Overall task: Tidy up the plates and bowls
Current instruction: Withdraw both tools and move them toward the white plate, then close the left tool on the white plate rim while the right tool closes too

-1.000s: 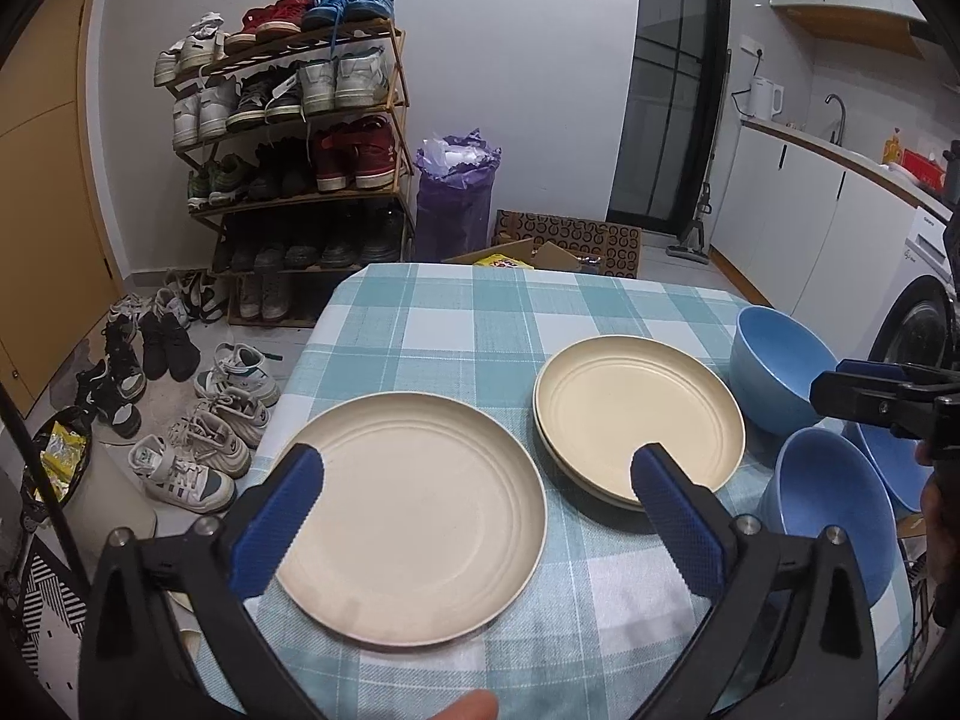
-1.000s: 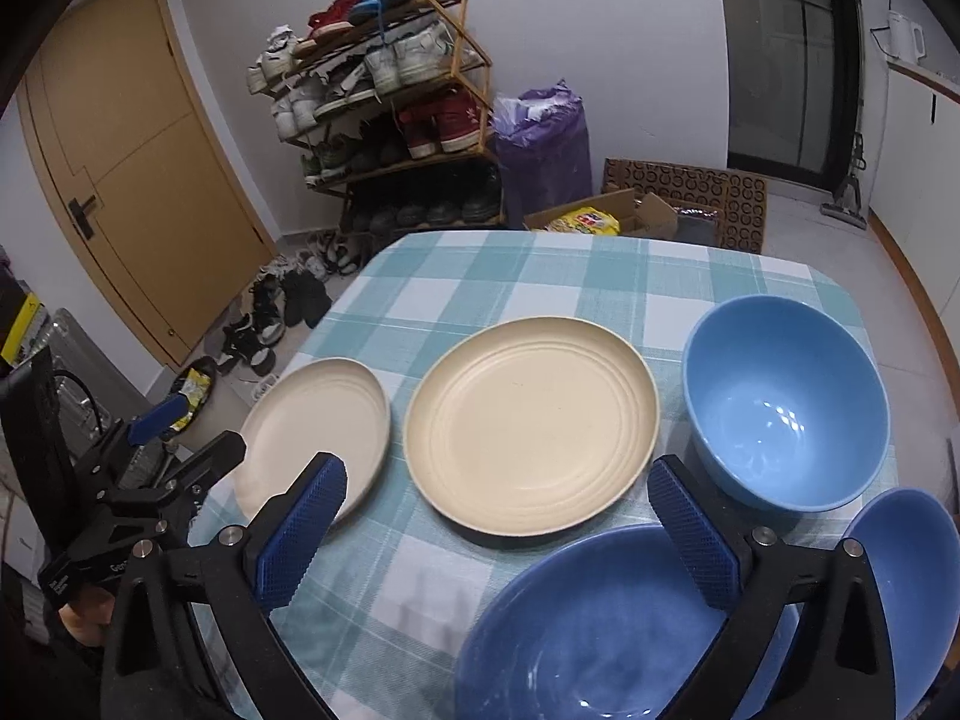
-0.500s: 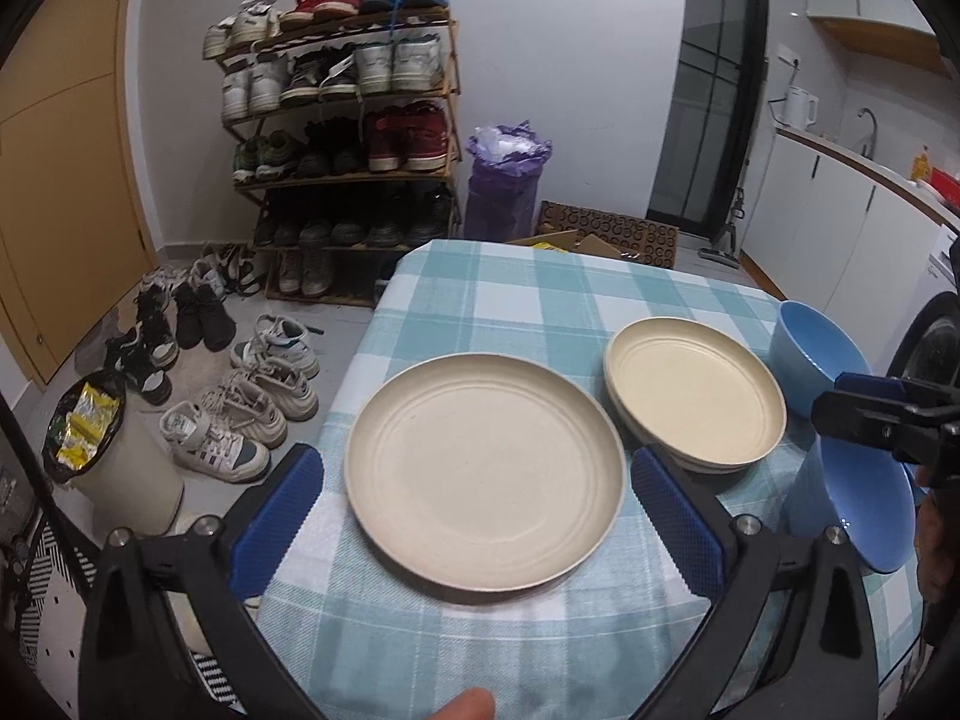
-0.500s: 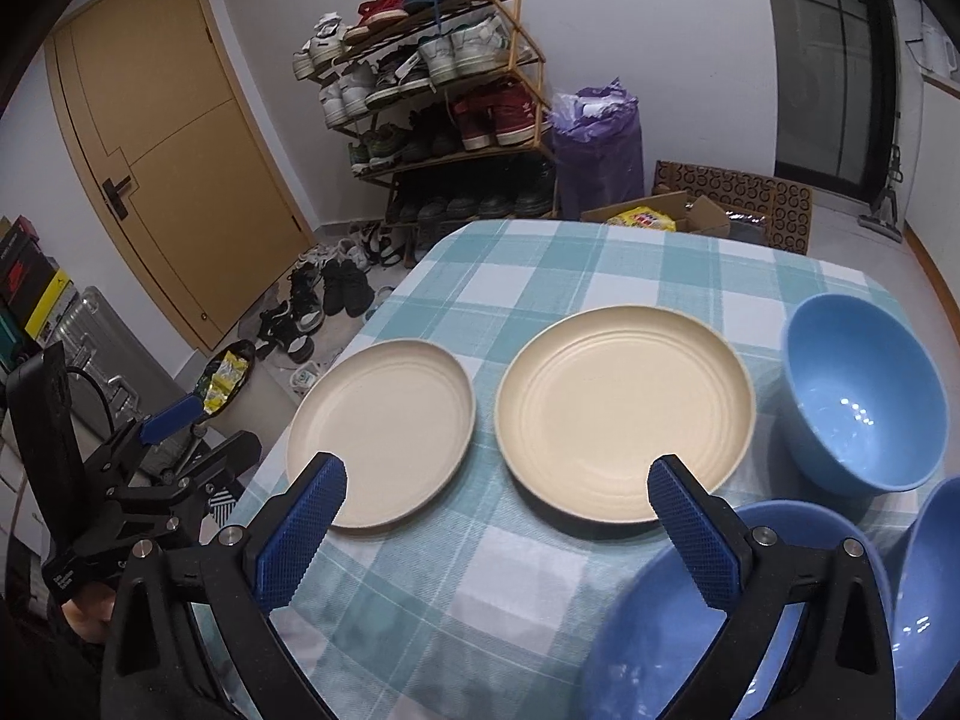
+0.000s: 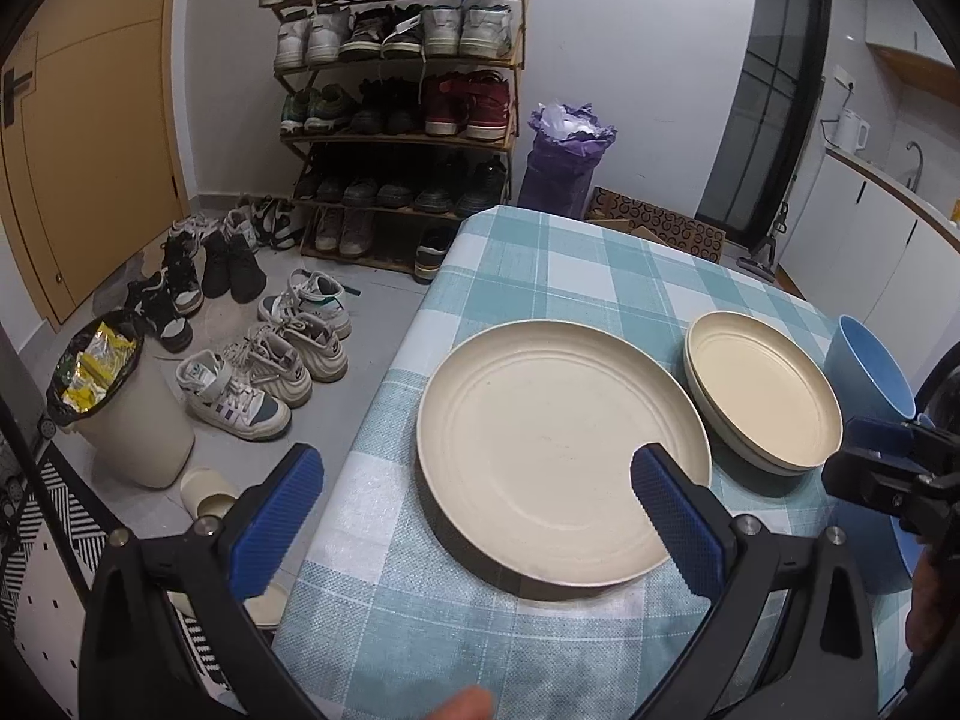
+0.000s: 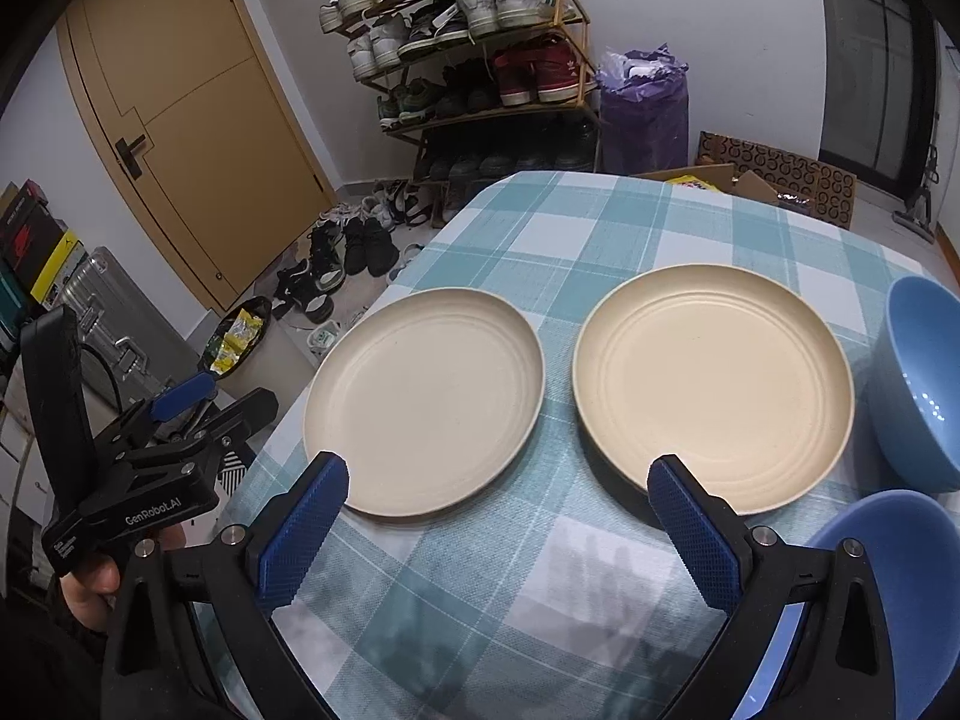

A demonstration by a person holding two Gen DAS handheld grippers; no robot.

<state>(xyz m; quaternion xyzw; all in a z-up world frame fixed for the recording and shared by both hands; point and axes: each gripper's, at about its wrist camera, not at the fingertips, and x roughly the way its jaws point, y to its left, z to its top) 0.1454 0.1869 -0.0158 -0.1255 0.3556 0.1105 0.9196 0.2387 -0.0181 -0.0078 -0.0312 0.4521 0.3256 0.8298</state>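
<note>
Both tongs [image 5: 474, 516] [image 6: 498, 519] gape above cream plates [image 6: 425, 399].

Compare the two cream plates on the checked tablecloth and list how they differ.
The left plate is a paler, greyer cream; the right plate is a warmer yellow.
The left plate sits near the table's left edge; the right plate sits beside a blue bowl.
In the left wrist view the right plate seems to rest on another dish, while the left plate lies straight on the cloth.
Both are round, ringed, empty and upright.
</note>
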